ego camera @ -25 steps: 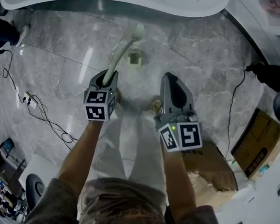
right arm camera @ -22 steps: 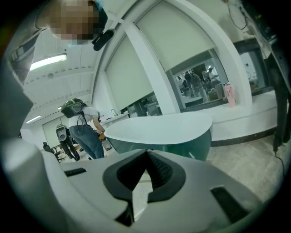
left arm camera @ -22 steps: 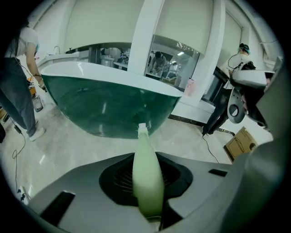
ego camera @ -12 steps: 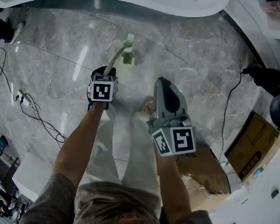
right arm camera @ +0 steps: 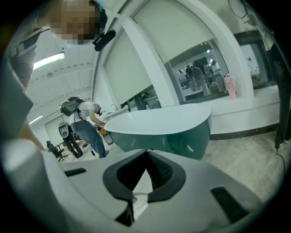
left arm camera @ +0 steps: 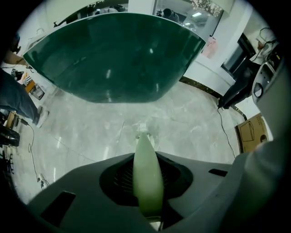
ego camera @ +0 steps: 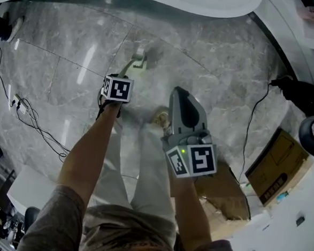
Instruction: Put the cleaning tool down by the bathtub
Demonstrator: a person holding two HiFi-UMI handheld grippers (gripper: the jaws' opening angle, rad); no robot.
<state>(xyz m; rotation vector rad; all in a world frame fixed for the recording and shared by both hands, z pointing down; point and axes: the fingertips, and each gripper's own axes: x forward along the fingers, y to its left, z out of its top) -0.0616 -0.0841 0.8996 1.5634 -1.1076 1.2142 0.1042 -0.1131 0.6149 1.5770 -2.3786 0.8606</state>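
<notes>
Black cables [ego camera: 36,127] trail over the grey marble floor [ego camera: 220,67] at left. The left hand-held gripper [ego camera: 119,87] points steeply down, clamped on the pale green handle of 1 cleaning tool [ego camera: 130,67]. The tool's head is low over the floor, just on the near side of the bathtub [ego camera: 208,5]. Further right, the right hand-held gripper [ego camera: 178,94] is closed and empty. A cardboard box [ego camera: 276,167] lies at the right edge.

Pale green long-handled cleaner [ego camera: 128,67], clamped by its handle in the left tool [ego camera: 119,79], points steeply down, its small head at or just above the grey marble floor [ego camera: 213,88], near the curved side of the white-rimmed, dark green bathtub [left arm camera: 113,59].
</notes>
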